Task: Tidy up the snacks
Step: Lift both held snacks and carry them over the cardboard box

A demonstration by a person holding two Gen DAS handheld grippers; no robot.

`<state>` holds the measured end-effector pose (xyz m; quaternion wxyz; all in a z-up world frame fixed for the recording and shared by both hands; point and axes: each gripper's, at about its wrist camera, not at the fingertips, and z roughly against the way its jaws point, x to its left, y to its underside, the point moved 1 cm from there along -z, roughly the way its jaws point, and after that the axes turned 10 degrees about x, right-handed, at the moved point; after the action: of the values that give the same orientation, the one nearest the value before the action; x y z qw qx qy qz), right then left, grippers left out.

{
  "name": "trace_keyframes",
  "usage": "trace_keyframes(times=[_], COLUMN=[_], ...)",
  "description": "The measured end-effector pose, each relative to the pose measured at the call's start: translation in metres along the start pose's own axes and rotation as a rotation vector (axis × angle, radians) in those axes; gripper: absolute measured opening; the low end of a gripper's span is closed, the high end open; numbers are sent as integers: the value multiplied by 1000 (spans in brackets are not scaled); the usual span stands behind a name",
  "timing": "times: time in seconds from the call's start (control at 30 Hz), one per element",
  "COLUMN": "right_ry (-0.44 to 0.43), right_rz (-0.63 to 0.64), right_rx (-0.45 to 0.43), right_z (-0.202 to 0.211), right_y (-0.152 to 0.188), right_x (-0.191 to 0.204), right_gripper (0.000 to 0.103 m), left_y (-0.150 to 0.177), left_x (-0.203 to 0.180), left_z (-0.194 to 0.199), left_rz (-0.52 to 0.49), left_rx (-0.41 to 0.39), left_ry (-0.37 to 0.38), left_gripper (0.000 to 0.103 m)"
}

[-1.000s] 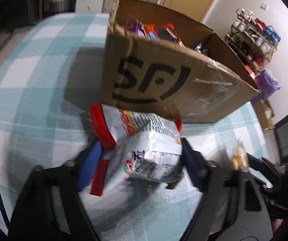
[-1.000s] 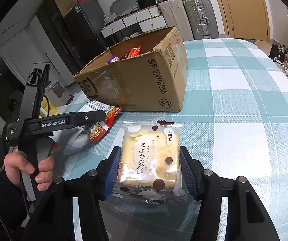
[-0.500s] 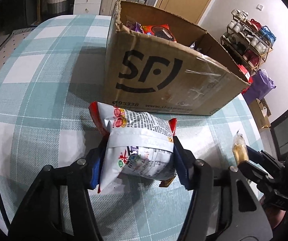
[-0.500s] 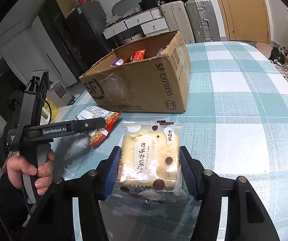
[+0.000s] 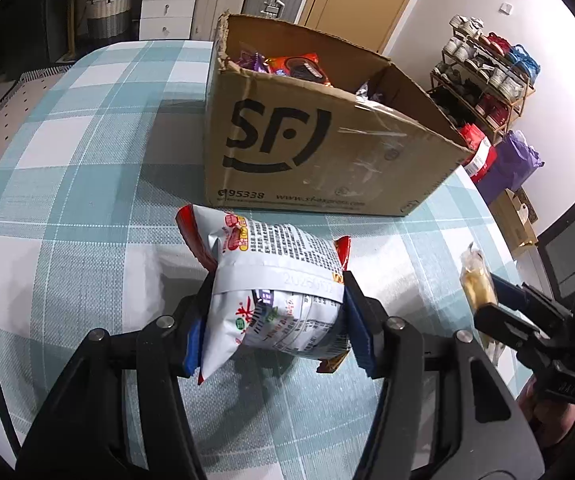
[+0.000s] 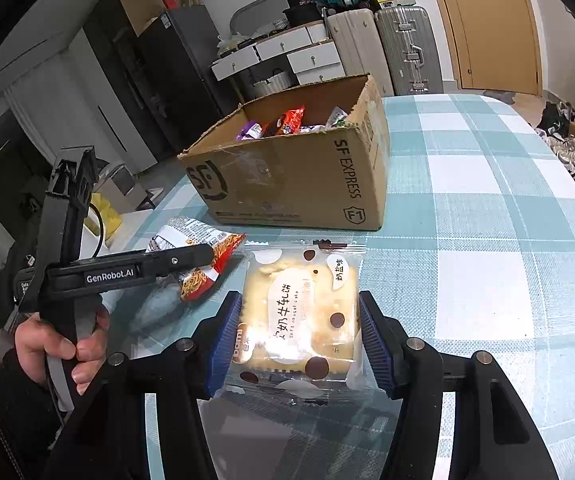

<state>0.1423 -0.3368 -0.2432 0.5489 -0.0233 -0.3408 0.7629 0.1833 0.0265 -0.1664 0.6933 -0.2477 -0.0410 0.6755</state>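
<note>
2 snack packs are being held up near a big cardboard box [image 5: 327, 152] that sits on the worktop [image 5: 67, 184], which has a blue and white checked cloth on it. The left gripper [image 5: 275, 320] has been squeezing in, and now its blue fingers [image 5: 357, 328] are clamped on a white and red noodle bag [image 5: 275, 280]. The bag puffs out between them and its red end sticks up toward the box. It looks lifted a little above the cloth, just in front of the box wall with the big black letters. From the other side you can see a hand [image 6: 53, 344] gripping the black handle of that tool. The right gripper [image 6: 299, 336] has its fingers [image 6: 375, 348] pressed on both sides of a clear cake pack [image 6: 299, 312] with a pale yellow cake and brown dots. That pack is held flat, a bit in front of the box corner and to the right of the noodle bag. The box is open at the top, and red and purple snack packs [image 6: 283, 122] lie inside it. Behind the worktop stand silver suitcases [image 6: 403, 48] and white drawers [image 6: 287, 52].
</note>
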Motion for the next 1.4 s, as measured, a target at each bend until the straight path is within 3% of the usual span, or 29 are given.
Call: trace_keyframes(times=[0.47,0.77,1.1,1.4], right_ry=[-9,-16,-15,-5], right_rz=[62,99,152,204], right_rx=[-27,-54,-93,-134], right_z=[15,29,51,68], right_y=[0,-9,-41,-80], right_x=[23,39,54,59], right_gripper=[58,58,58,58], left_y=[26,26,7,-32], left_x=[-18,-17,-26,-41], left_z=[38,77,123,151], left_rz=[-41,-32,-64,-102], left_rx=[-44,-100,-169,-204], left_ry=[-1,32,35,18], left_gripper=[54,54,54,54])
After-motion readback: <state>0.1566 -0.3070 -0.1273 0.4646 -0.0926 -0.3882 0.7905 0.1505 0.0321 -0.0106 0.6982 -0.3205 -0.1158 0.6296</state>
